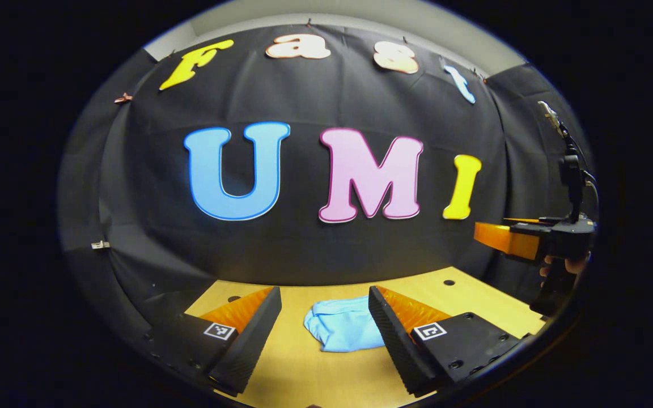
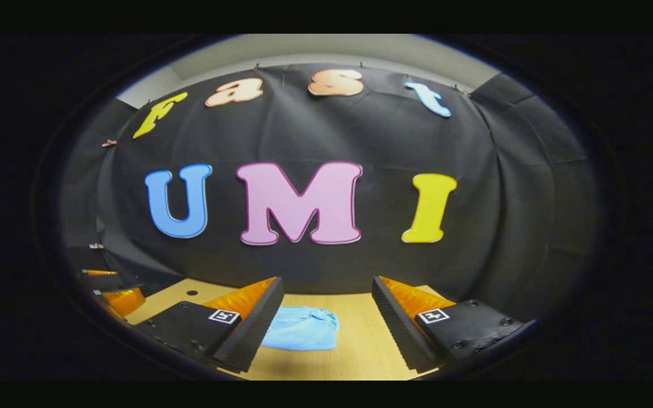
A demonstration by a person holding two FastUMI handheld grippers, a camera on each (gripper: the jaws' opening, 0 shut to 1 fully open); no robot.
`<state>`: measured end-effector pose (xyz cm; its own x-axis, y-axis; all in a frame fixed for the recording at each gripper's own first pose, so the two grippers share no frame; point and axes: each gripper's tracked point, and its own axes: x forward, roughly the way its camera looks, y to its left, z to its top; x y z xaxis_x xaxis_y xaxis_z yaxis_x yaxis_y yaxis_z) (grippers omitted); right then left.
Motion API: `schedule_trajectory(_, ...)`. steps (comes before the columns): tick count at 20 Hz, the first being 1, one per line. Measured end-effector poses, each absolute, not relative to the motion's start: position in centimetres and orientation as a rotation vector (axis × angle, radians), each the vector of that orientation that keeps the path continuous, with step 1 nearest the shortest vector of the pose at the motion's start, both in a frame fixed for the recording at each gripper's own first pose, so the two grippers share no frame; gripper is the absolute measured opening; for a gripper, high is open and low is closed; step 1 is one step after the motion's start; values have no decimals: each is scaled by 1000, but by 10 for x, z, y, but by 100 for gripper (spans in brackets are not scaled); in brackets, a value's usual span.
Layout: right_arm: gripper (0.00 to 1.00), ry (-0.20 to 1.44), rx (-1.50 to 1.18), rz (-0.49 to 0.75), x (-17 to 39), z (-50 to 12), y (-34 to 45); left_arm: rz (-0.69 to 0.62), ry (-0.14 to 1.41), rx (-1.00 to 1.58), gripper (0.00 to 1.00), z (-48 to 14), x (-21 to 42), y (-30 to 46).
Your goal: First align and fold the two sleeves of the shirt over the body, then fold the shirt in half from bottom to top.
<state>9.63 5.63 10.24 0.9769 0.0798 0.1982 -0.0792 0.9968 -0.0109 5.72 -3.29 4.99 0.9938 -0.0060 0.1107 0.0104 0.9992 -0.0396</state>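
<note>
- The shirt, light blue, lies as a compact folded bundle on the wooden surface, toward its far edge where the black cloth wall begins.
- In the left gripper view the left claw is held above the surface with its two fingers spread wide; the shirt shows in the gap between them, closer to the finger on the right of that view, and nothing is gripped.
- In the right gripper view the right claw is likewise wide open and grips nothing; the shirt sits just past the finger on the left of that view, partly hidden behind it.
- Bare wood lies between the right claw's fingers and the shirt's near edge.
- At the right edge of the left gripper view the other gripper is seen from the side, raised well above the surface, with a hand around its grip.
- A small dark round hole marks the surface near its far right corner.
</note>
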Motion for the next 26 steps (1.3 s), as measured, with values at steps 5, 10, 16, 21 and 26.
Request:
schedule_trajectory(5, 97, -228, -18, 48, 0, 106, 44, -27, -160, 0, 98, 59, -34, -29)
schedule_trajectory(10, 97, -135, -50, -1, -76, 59, 24, -19, -146, 26, 98, 40, -97, -17)
schedule_trajectory(16, 97, -72, 0, -12, -140, 19, 17, 62, -90, -6, 98, 12, -145, 9)
schedule_trajectory(21, 97, -76, 9, -24, -142, 17, 14, 46, -59, -17, 98, 4, -148, -3)
schedule_trajectory(26, 97, -70, -2, -8, -140, 16, 18, 57, -67, -14, 98, 8, -144, -1)
